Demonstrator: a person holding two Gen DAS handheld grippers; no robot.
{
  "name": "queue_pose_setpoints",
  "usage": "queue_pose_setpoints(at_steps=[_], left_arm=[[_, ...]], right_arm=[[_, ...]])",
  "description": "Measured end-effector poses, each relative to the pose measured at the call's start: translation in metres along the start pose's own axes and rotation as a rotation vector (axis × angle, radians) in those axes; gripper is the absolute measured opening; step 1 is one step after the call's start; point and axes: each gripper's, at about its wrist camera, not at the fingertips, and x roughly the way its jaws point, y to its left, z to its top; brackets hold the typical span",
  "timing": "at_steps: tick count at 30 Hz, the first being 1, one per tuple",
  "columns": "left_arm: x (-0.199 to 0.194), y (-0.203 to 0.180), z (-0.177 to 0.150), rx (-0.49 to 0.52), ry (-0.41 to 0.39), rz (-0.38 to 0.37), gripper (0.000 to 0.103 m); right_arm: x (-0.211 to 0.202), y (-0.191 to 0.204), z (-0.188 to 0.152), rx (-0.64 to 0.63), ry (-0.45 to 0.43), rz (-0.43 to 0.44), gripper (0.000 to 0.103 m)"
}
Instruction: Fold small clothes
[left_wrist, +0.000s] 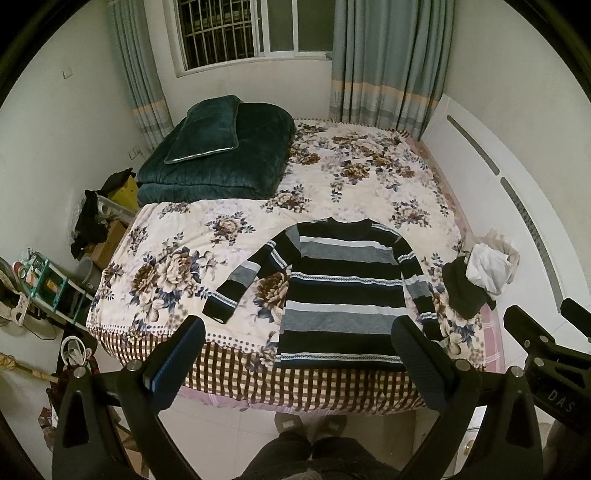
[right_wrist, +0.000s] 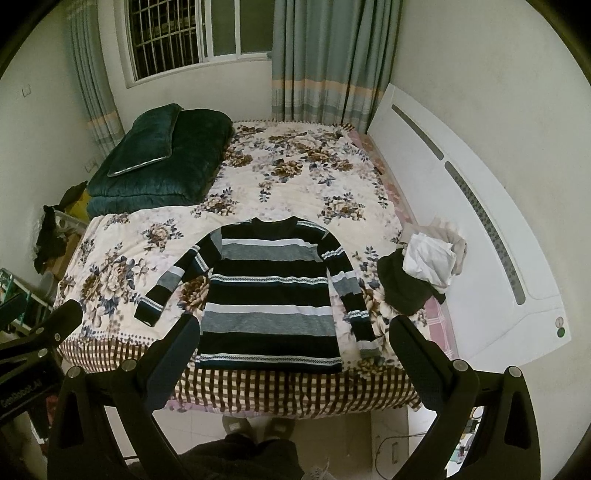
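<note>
A small striped sweater (left_wrist: 343, 291) in black, grey and white lies flat, face up, at the near edge of the bed, sleeves spread; it also shows in the right wrist view (right_wrist: 273, 291). My left gripper (left_wrist: 299, 332) is open and empty, held above the floor in front of the sweater's hem. My right gripper (right_wrist: 295, 328) is open and empty, at about the same height and distance. The right gripper also appears at the right edge of the left wrist view (left_wrist: 546, 332). A pile of small clothes (left_wrist: 476, 277), black and white, lies right of the sweater (right_wrist: 421, 273).
The bed (left_wrist: 236, 365) has a floral cover with a checked border. A folded dark green quilt with a pillow (left_wrist: 218, 151) sits at its far left. A white headboard (right_wrist: 461, 206) runs along the right. Clutter and shelves (left_wrist: 48, 284) stand left. My feet in slippers (right_wrist: 258, 428) are below.
</note>
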Motion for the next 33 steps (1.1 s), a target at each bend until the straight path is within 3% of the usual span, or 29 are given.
queue_pose_setpoints(at_steps=[33], left_arm=[[-0.0081,-0.0008,0.0038,-0.006,-0.013,-0.010,0.103]], right_arm=[[-0.0065,0.0018,0.0022,0.001,-0.011,0.002,0.103]])
